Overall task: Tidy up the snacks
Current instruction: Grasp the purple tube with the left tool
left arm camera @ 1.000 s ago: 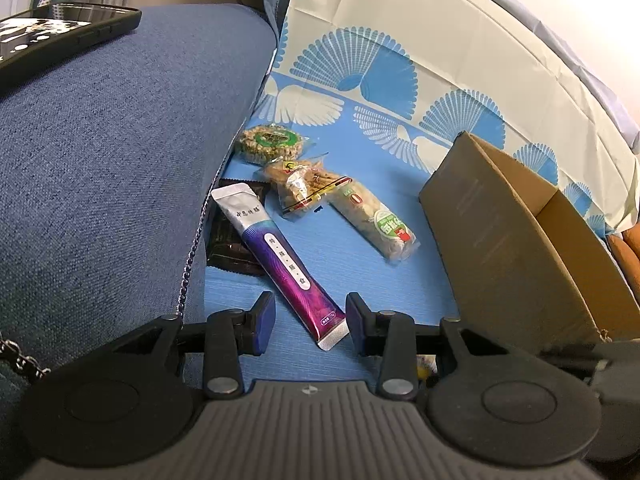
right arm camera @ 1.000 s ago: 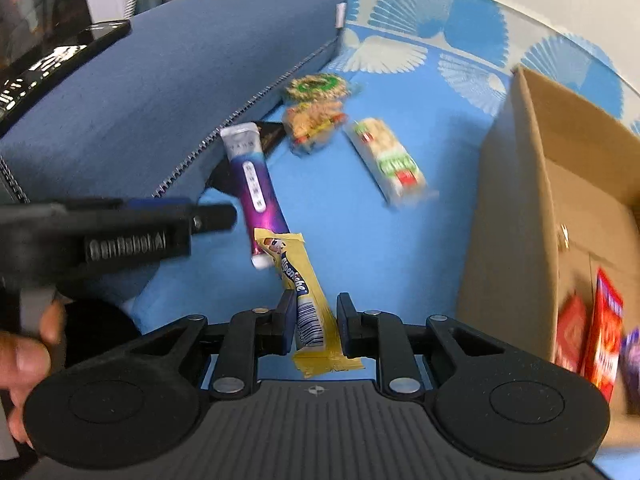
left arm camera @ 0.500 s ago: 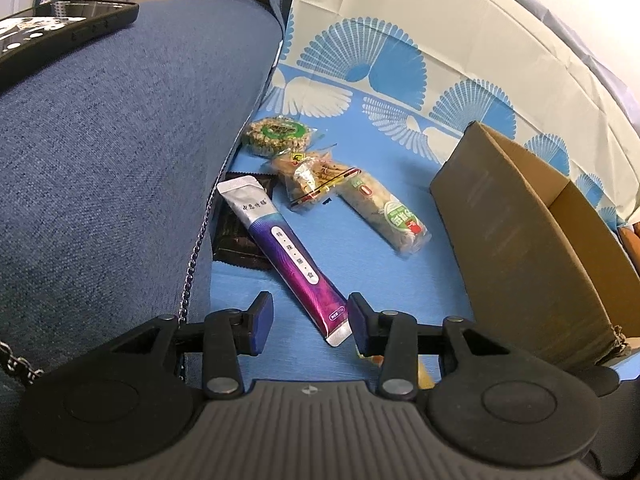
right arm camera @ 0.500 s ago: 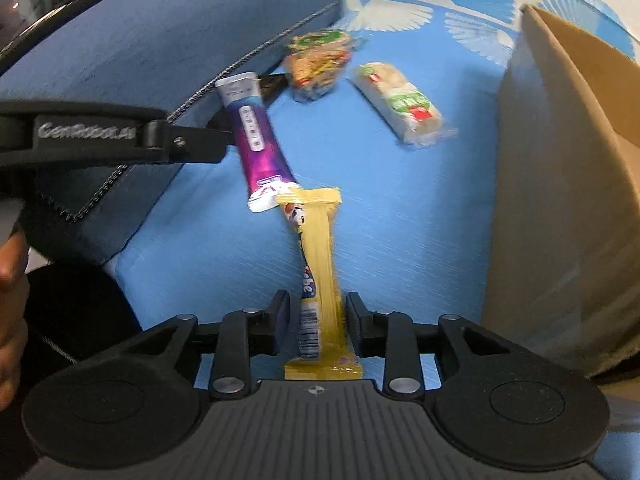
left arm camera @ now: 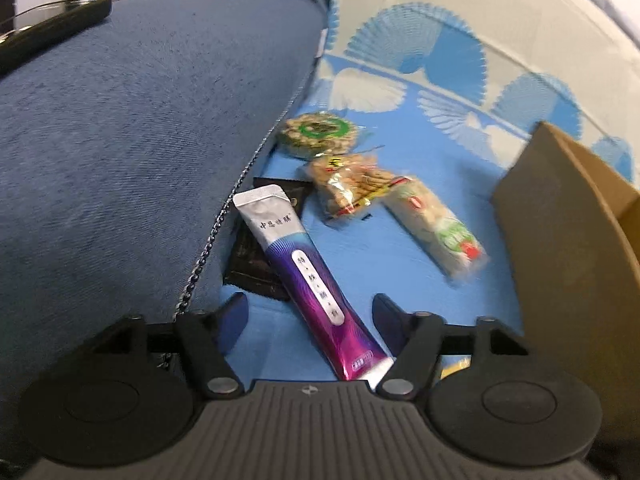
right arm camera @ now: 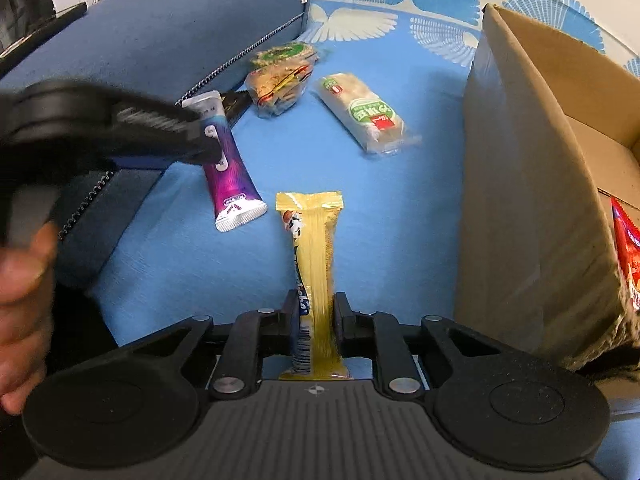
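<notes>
Right wrist view: one yellow snack bar (right arm camera: 316, 256), lying lengthwise at lower centre on the blue patterned cloth (right arm camera: 400, 208), its near end between the fingers of the right claw (right arm camera: 316, 320); the jaws are narrow and opening, pads just beside the wrapper.

One purple-and-white sachet (right arm camera: 228, 168), left of centre, lower end just beside the bar's far end. In the left wrist view the sachet (left arm camera: 316, 284) runs between the fingers of the left claw (left arm camera: 310, 316), whose jaws are wide and opening, not touching it.

One dark flat packet (left arm camera: 256, 256), partly under the sachet. One round green-labelled snack (left arm camera: 318, 134), one clear bag of crackers (left arm camera: 348, 188), one long green-and-red labelled bar (left arm camera: 436, 224), upper centre.

One cardboard box (right arm camera: 520, 184), right; red packets (right arm camera: 626, 248) inside, count unclear.

One blue cushion (left arm camera: 140, 140), left. One hand (right arm camera: 22, 280), lower left.
</notes>
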Motion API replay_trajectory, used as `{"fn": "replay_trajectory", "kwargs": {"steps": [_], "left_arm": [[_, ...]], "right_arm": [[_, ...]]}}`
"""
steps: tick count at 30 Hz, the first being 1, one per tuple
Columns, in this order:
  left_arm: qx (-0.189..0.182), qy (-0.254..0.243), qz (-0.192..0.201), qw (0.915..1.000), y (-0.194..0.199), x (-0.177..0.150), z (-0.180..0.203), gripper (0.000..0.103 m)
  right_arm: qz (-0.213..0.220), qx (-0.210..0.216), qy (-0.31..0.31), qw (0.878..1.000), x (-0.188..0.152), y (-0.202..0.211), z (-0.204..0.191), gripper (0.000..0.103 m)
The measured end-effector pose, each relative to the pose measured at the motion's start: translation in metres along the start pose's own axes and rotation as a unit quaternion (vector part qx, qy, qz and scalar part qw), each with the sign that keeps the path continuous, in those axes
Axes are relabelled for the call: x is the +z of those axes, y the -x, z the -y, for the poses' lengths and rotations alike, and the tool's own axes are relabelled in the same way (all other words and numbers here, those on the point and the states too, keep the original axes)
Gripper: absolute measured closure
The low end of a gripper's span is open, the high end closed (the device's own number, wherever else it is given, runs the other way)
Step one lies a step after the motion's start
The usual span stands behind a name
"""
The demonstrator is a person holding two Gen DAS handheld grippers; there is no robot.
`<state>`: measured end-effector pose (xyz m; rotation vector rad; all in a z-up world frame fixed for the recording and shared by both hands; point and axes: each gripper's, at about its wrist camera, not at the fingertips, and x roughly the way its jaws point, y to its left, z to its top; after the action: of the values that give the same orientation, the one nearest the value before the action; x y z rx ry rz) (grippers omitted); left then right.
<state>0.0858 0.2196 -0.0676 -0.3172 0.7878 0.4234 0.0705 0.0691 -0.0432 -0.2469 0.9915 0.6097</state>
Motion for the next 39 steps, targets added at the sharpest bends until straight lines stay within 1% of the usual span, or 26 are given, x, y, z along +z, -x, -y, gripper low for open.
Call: {"fn": "replay_trajectory", "kwargs": {"steps": [1,3,6,8,10,11,12,13,14,18,19,21,24,27,29,31,32,33,38,39], "left_arm": [[0.008,0.002,-0.004,1.0000,-0.005,0.001,0.004,0.025],[0.030,0.001,-0.012,0.9995,-0.014,0.002,0.011,0.022],[0.059,-0.003,-0.031,0.9977,-0.028,0.003,0.017,0.022],[0.080,-0.013,-0.039,0.9959,-0.034,0.003,0.018,0.026],[0.091,-0.028,-0.034,0.9948,-0.034,0.003,0.020,0.043],[0.094,-0.039,-0.030,0.9943,-0.033,0.002,0.020,0.048],[0.094,-0.047,-0.029,0.9941,-0.031,0.002,0.021,0.061],[0.091,-0.053,-0.030,0.9940,-0.030,0.002,0.021,0.070],[0.089,-0.057,-0.031,0.9940,-0.028,0.002,0.020,0.074],[0.064,-0.066,-0.029,0.9953,-0.012,0.000,0.014,0.083],[0.054,-0.072,-0.024,0.9957,-0.005,0.000,0.013,0.083],[0.030,-0.087,-0.020,0.9956,0.007,-0.002,0.008,0.083],[-0.006,-0.107,-0.026,0.9939,0.020,-0.007,-0.001,0.083],[-0.034,-0.112,-0.047,0.9920,0.025,-0.019,-0.013,0.083],[-0.058,-0.094,-0.068,0.9916,0.022,-0.024,-0.023,0.083],[-0.087,-0.084,-0.088,0.9888,0.018,-0.022,-0.025,0.082],[-0.094,-0.082,-0.098,0.9873,0.014,-0.023,-0.025,0.081],[-0.092,-0.081,-0.099,0.9876,0.013,-0.023,-0.025,0.079],[-0.083,-0.078,-0.084,0.9900,0.014,-0.022,-0.023,0.068],[-0.083,-0.079,-0.080,0.9902,0.015,-0.022,-0.023,0.064]], "right_arm": [[-0.003,0.001,-0.001,1.000,-0.001,-0.001,0.000,0.070],[-0.001,0.002,0.002,1.000,-0.001,-0.002,0.001,0.069],[0.000,0.006,-0.002,1.000,0.001,-0.004,0.002,0.069],[-0.001,0.008,-0.007,1.000,0.001,-0.003,0.003,0.069],[-0.001,0.010,-0.008,1.000,0.001,-0.004,0.004,0.069],[-0.001,0.010,-0.007,1.000,0.001,-0.004,0.004,0.069],[-0.001,0.009,-0.005,1.000,0.002,-0.004,0.004,0.069],[-0.001,0.008,-0.003,1.000,0.001,-0.004,0.003,0.069],[-0.001,0.007,-0.002,1.000,0.002,-0.004,0.003,0.069],[0.002,0.004,0.000,1.000,0.002,-0.004,0.001,0.070],[0.003,0.003,-0.001,1.000,0.001,-0.003,0.001,0.071],[0.006,0.001,-0.006,1.000,0.000,-0.001,0.002,0.078],[0.012,0.002,-0.017,1.000,0.000,0.002,0.003,0.079],[0.016,0.007,-0.015,1.000,0.000,0.004,0.003,0.079],[0.012,0.010,-0.014,1.000,-0.001,0.002,0.002,0.079],[0.009,0.010,-0.013,1.000,-0.001,0.001,0.001,0.079],[0.010,0.009,-0.012,1.000,-0.002,0.001,0.001,0.079],[0.010,0.009,-0.011,1.000,-0.002,0.002,0.001,0.079],[0.011,0.012,-0.012,1.000,-0.002,0.001,0.001,0.079],[0.011,0.012,-0.012,1.000,-0.002,0.002,0.001,0.079]]}}
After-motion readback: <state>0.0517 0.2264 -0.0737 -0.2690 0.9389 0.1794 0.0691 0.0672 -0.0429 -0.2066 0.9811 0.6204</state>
